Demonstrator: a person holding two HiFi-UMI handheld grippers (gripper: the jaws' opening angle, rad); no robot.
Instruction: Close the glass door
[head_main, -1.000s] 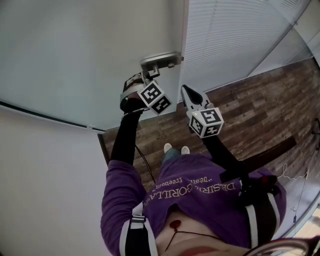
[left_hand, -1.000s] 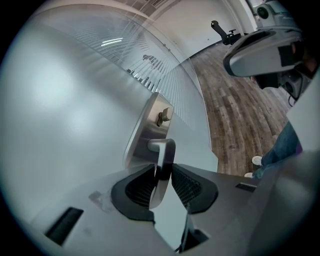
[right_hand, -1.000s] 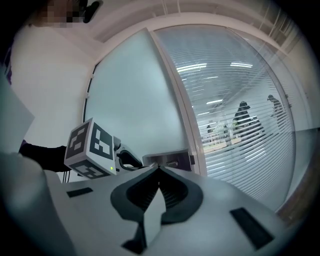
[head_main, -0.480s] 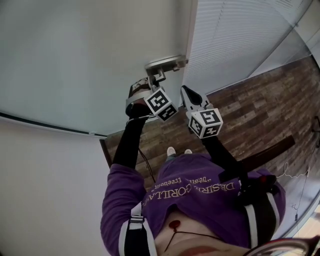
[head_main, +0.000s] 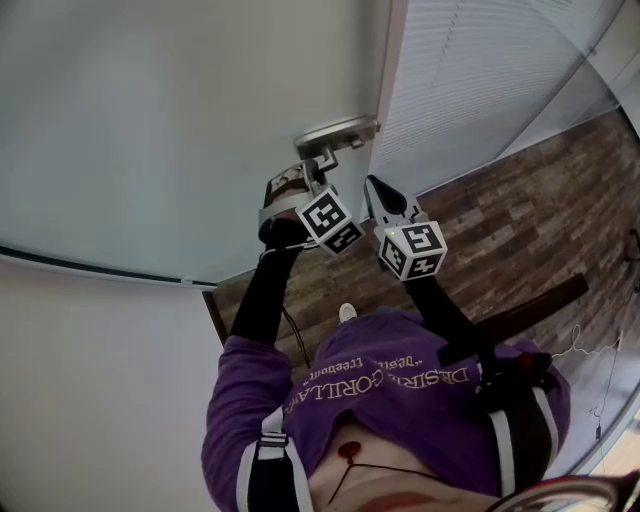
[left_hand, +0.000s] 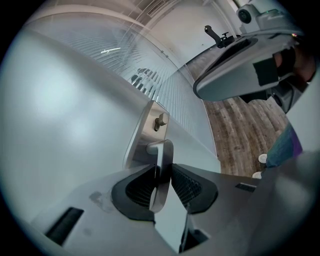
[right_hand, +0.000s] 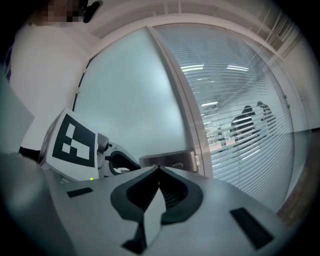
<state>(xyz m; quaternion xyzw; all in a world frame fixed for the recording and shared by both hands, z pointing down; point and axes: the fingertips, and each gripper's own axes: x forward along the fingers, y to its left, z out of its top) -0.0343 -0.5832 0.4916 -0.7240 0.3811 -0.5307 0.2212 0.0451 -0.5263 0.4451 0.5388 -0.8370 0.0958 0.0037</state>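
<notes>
Against the frosted glass door (head_main: 180, 120), at its free edge beside the blind-covered glass wall (head_main: 480, 80), the left claw (left_hand: 162, 172) is clenched on the metal lever handle (left_hand: 161, 150). Its pads press the lever's flat sides, a grip that suits steering the door shut. Just beside it the right claw (right_hand: 159, 170) is clenched on nothing, tips together, probably held there only to stay clear. The door looks nearly home; whether its latch has caught I cannot tell.

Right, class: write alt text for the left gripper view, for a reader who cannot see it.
The left gripper is clamped on the lever handle of a frosted glass door. The right gripper hangs at upper right, above wood-plank floor.
</notes>
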